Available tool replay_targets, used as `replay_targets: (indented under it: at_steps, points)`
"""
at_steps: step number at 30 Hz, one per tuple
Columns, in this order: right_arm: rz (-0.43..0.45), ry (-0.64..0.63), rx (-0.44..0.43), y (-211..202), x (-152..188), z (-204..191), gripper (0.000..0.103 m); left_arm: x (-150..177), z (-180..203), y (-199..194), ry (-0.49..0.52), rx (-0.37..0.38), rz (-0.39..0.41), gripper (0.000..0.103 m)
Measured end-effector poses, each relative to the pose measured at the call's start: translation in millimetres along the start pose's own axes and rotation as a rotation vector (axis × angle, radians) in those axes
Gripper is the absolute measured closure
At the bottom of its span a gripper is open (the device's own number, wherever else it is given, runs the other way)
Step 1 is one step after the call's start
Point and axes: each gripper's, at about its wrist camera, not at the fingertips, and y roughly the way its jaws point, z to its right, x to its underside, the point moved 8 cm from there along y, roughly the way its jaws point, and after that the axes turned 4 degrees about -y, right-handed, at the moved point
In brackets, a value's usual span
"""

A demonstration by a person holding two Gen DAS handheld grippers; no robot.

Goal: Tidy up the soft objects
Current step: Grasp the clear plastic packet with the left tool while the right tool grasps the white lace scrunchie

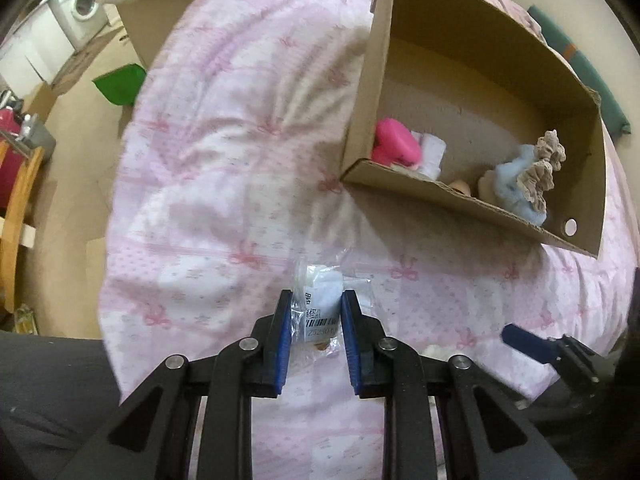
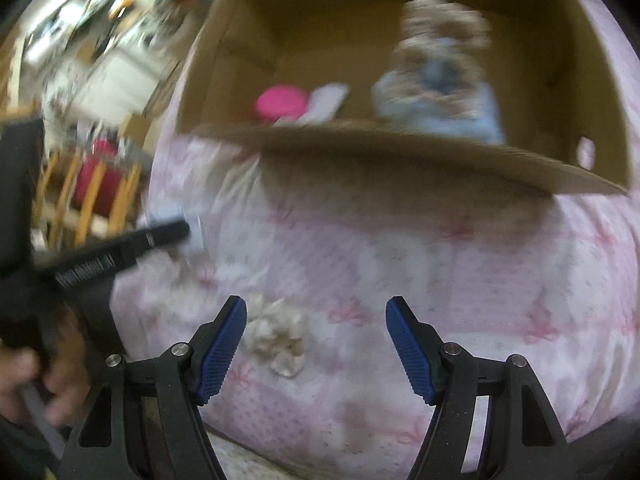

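My left gripper is shut on a clear plastic packet with a barcode label and something pale blue inside, held just above the pink bedspread. An open cardboard box stands ahead to the right, with a pink soft item, a white roll and a blue and beige frilly toy inside. My right gripper is open over the bedspread, with a cream fluffy item lying by its left finger. The box is ahead, blurred. The left gripper shows at the left.
A green bin, a washing machine and cardboard boxes stand on the floor to the left of the bed. A wooden chair is at the far left. The right gripper's blue fingertip shows low right.
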Motion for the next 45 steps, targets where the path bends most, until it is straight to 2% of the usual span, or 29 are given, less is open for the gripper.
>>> replay_targets:
  at_steps: [5,10,11,13,15,16,19,35,37,40,43,45]
  points:
    - [-0.076,-0.107,0.010,26,15,-24,0.027,-5,-11,-4,0.009,0.004,0.025,0.082]
    - [-0.091,-0.153,0.003,38,22,-36,0.030,-2,-15,-2,0.005,-0.009,0.022,0.082]
    - [-0.092,-0.151,0.001,39,22,-37,0.034,0,-17,-3,0.005,-0.013,0.020,0.082]
    - [-0.101,-0.140,-0.025,43,21,-37,0.067,0,-17,0,0.006,-0.020,0.013,0.082]
    - [-0.104,-0.124,-0.040,45,19,-34,0.069,1,-17,3,0.006,-0.024,0.006,0.082]
    - [-0.101,-0.117,-0.043,45,19,-33,0.075,1,-16,5,0.009,-0.027,0.004,0.082]
    - [-0.082,-0.117,-0.047,38,17,-29,0.081,1,-13,6,0.020,-0.027,0.003,0.082]
    - [0.109,-0.051,-0.016,-20,-6,-8,0.084,-5,-4,-1,0.037,-0.055,0.074,0.082]
    - [0.125,-0.046,-0.019,-25,-9,-9,0.084,-6,-4,-3,0.030,-0.042,0.081,0.082]
    - [0.155,-0.041,-0.030,-32,-13,-11,0.084,-8,0,-8,0.014,0.016,0.084,0.082]
    - [0.198,-0.034,-0.046,-46,-18,-13,0.084,-11,5,-22,0.027,0.035,0.121,0.082]
    - [0.232,-0.016,-0.041,-62,-22,-11,0.084,-14,11,-36,0.023,0.077,0.127,0.082]
